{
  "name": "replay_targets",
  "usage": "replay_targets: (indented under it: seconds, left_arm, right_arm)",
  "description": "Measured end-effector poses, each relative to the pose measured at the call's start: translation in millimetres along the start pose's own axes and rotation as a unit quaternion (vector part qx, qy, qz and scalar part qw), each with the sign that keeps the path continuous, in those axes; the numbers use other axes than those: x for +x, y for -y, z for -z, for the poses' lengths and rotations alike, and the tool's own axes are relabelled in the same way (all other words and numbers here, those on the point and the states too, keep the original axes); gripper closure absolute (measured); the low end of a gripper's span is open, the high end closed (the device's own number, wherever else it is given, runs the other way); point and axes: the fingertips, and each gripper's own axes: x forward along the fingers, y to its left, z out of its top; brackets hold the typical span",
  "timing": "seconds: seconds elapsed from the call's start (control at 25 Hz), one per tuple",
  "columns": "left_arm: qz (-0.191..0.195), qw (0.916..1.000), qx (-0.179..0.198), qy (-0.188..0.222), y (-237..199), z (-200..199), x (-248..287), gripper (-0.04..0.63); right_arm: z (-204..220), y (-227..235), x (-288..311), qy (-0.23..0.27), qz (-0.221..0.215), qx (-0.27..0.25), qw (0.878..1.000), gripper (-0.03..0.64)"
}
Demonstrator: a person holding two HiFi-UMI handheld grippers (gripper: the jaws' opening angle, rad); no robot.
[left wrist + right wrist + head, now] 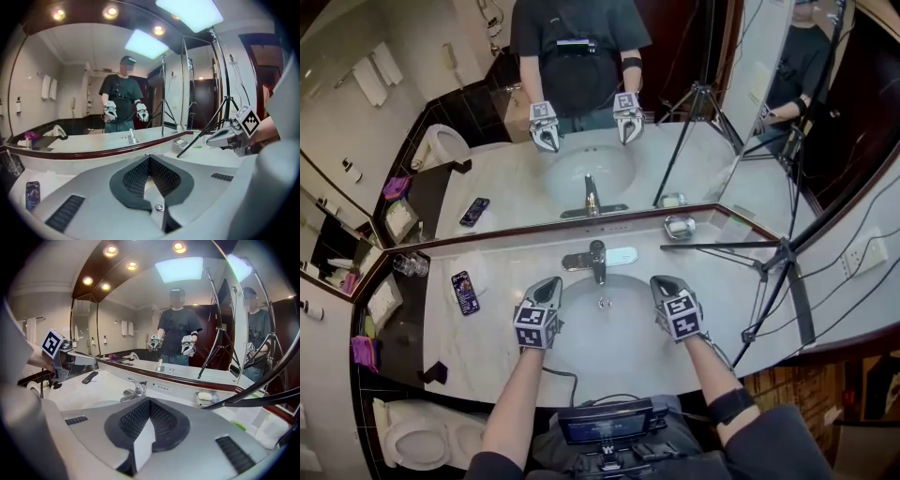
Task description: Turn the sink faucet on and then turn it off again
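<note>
Both pairs of jaws are pressed together with nothing between them. The left gripper (pixel 551 283) hangs over the sink (pixel 602 339) at about 8 o'clock from the faucet (pixel 597 258), and the right gripper (pixel 662 281) at about 4 o'clock, both apart from it. The faucet stands at the basin's 12 o'clock edge. A phone (pixel 465 292) lies at 9 o'clock.

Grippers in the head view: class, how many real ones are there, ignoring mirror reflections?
2. The left gripper is over the basin's left edge, the right gripper over its right edge, both short of the faucet.
</note>
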Motion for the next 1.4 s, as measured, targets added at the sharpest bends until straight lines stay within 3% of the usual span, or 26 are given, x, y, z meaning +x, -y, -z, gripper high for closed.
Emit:
replay_targets:
  seconds: [0.32,0.68,1.04,1.12,1.4]
  left_arm:
    - [-0.017,0.9985,-0.051,0.005,-8.0,20.3,-27.1,0.593]
    - [-0.02,0.9982,-0.055,0.01,-11.7,31.1,-37.1,0.594]
    - [-0.027,0.9995,-0.015,-0.003,-11.6,30.3,-22.3,0.592]
    - [-0.022,0.9997,0.001,-0.007,-10.3,28.7,-14.5,0.563]
    - [0.021,0.9926,0.116,-0.028,18.4,15.7,20.7,0.492]
  right_arm:
    - [-0.2,2.9,-7.4,0.001,-0.001,0.015,1.0,0.598]
    - [5.5,-3.2,-3.5,-0.002,-0.003,0.014,1.0,0.598]
    - [2.0,-3.9,-2.7,-0.003,-0.005,0.018,1.0,0.598]
    - [3.8,-2.8,0.9,-0.001,-0.006,0.017,1.0,0.598]
    - [1.7,-5.5,8.7,-0.014,-0.016,0.022,1.0,0.598]
